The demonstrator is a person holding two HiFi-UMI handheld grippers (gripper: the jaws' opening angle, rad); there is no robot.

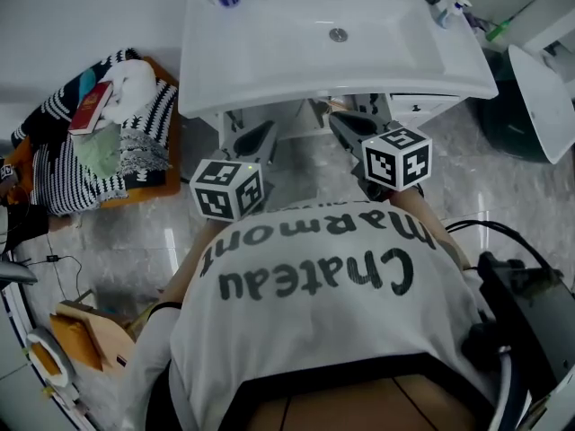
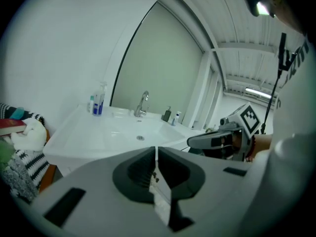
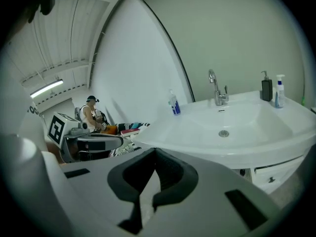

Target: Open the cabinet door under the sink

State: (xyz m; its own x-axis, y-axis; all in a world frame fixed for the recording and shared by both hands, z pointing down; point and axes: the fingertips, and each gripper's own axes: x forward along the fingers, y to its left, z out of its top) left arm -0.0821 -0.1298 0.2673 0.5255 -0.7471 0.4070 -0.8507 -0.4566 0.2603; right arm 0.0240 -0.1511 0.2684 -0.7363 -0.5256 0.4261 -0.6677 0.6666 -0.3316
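L claw (image 2: 156, 151) & R claw (image 3: 154, 153) both closed, empty, bg person (image 3: 92, 113) only in R gripper view

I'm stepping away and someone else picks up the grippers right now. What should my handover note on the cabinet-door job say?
Left gripper: shut, empty, held up before the sink rim.
Right gripper: shut, empty, alongside the left.
Cabinet: under the sink; the part of its front that shows looks closed, and neither gripper touches it.
Done: nothing visible yet.
Left: lower a gripper to the cabinet, take hold, pull it open.
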